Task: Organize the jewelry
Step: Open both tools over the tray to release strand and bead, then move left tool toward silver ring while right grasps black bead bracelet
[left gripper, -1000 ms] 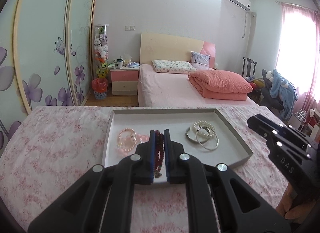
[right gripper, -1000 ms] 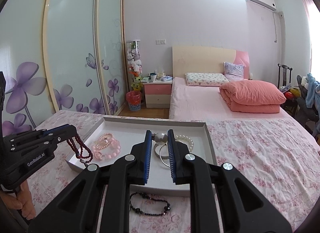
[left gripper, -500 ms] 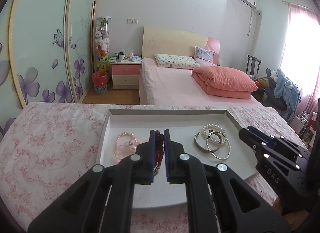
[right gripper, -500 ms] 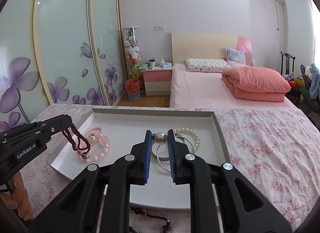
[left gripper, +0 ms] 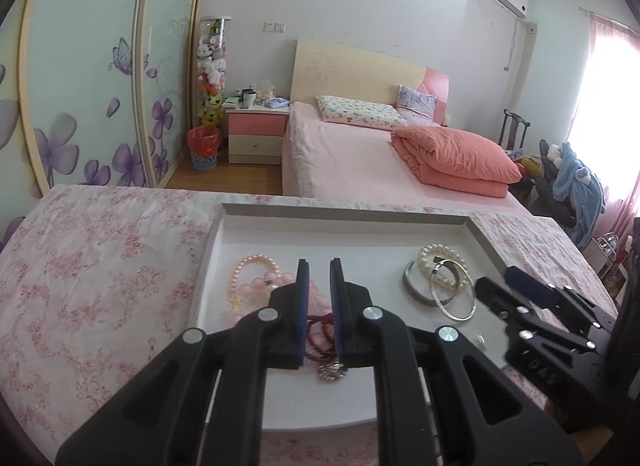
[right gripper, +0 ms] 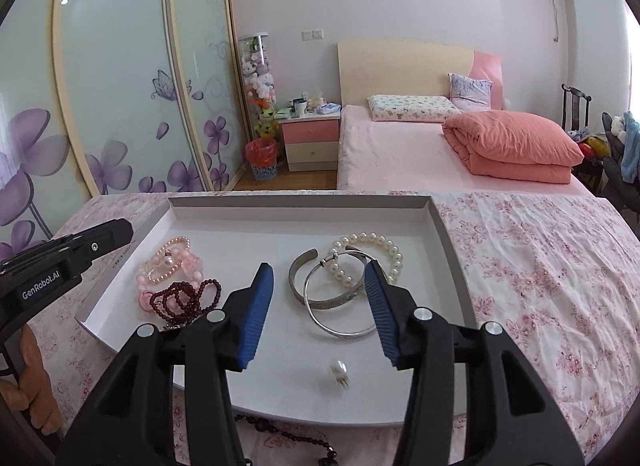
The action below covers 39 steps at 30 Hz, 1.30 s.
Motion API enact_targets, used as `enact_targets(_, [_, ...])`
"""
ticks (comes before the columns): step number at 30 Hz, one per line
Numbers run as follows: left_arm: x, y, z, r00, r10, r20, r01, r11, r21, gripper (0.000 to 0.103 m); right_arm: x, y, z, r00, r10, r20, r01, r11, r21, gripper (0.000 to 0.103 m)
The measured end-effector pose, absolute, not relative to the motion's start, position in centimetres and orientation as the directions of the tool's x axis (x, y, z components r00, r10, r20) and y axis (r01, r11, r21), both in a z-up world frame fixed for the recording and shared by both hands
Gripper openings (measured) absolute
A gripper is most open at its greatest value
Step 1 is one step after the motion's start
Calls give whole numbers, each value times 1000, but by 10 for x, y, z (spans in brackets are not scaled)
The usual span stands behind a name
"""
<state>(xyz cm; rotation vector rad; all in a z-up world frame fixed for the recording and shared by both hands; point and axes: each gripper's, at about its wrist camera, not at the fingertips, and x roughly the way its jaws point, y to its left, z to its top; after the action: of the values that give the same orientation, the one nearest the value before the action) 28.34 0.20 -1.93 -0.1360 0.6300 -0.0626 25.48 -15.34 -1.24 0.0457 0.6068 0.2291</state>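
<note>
A white tray [right gripper: 452, 250] lies on the floral cloth. In it lie a pink bead bracelet [right gripper: 168, 266], a dark red bead bracelet [right gripper: 184, 300], silver bangles [right gripper: 340, 306], a white pearl bracelet [right gripper: 372, 250] and a small pearl earring [right gripper: 338, 372]. My right gripper [right gripper: 320, 306] is open above the earring and the bangles. My left gripper [left gripper: 319, 306] is slightly open over the red bracelet [left gripper: 320, 340], which rests on the tray [left gripper: 216, 234]. The right gripper [left gripper: 516, 286] also shows in the left wrist view.
A black bead necklace [right gripper: 288, 438] lies on the cloth in front of the tray. The table [right gripper: 540, 266] is covered in pink floral cloth. A bed [right gripper: 420, 153], nightstand [right gripper: 312, 137] and sliding wardrobe doors [right gripper: 120, 85] stand behind.
My left gripper opened and let the red bracelet down into the tray. My right gripper opened and dropped the pearl earring onto the tray. Both moved forward over the tray.
</note>
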Motion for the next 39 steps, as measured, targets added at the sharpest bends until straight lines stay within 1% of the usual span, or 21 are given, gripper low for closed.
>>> enact_targets(3, [280,6,-20,803,-92,-589,1,988,-152,16,252,-158,-11,800,221,-558,-191,975,114,49])
enact_targets(8, [271,9,-18,803,-93,-588,4,989,-151,16,245,-163,-11,796,223,-563,-193,975,113,49])
enact_targets(11, [262,7,-18,802,-97,-589,11,989,-148,20,236,-167,-12,792,223,-569,-195,975,110,49])
enact_targets(15, [248,3,-22,795,-103,-598,24,990,-139,24,220,-173,-18,769,224,-599,-204,974,103,47])
enact_targets(20, [225,2,-37,764,-108,-636,46,992,-114,33,202,-181,-34,707,234,-667,-222,969,104,40])
enact_targets(22, [218,1,-43,748,-110,-655,53,993,-107,40,199,-181,-40,679,241,-693,-235,966,106,37])
enact_targets(23, [216,1,-46,739,-111,-664,56,993,-104,42,197,-180,-42,662,248,-707,-240,964,113,35])
enact_targets(26, [209,-1,-53,716,-105,-690,61,994,-87,47,194,-175,-47,641,245,-727,-250,963,103,33])
enact_targets(28, [204,-1,-57,708,-105,-698,63,994,-85,52,193,-170,-50,630,237,-739,-255,963,92,33])
enact_targets(33, [198,-2,-61,698,-99,-710,66,995,-75,57,196,-160,-57,606,213,-766,-250,966,71,30])
enact_targets(39, [196,-3,-64,688,-102,-718,72,995,-72,59,198,-158,-60,606,178,-775,-225,973,48,22])
